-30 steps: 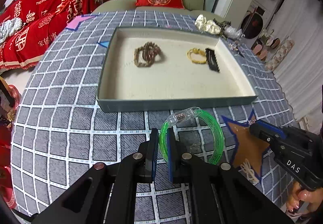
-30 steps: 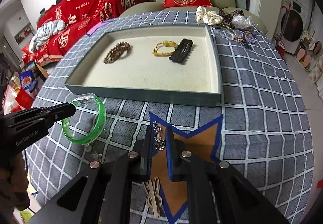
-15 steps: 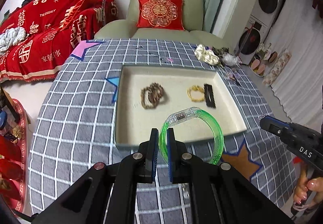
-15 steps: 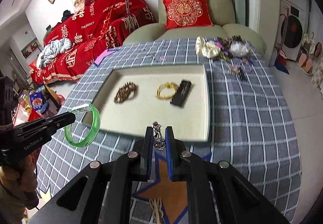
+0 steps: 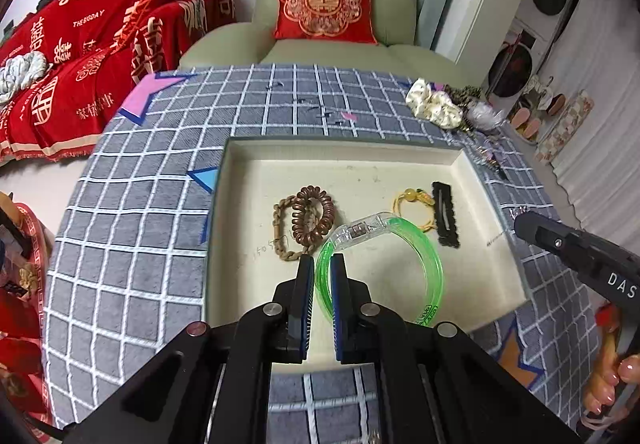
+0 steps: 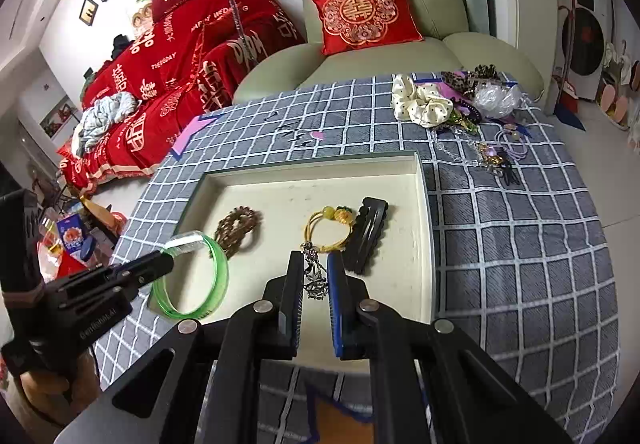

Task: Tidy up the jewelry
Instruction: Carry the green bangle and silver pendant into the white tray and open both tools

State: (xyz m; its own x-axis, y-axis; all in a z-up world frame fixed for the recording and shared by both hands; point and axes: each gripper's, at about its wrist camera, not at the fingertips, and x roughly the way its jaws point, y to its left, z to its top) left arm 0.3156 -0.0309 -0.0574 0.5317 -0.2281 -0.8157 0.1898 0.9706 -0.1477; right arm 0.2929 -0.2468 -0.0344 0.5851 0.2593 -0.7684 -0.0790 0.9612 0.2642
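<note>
Left claw (image 5: 320,264) is clamped on a green bangle (image 5: 434,272), held over the tray (image 5: 460,160) at about 6 o'clock. Right claw (image 6: 316,264) pinches a small metal chain (image 6: 314,276) above the tray's near edge, with a yellow bracelet (image 6: 328,224) at 12 o'clock and a black hair clip (image 6: 368,232) at 1 o'clock.

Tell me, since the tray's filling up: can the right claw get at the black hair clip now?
Probably not yet: the right claw is shut on a silver chain. The black hair clip itself lies uncovered, just ahead.
</note>
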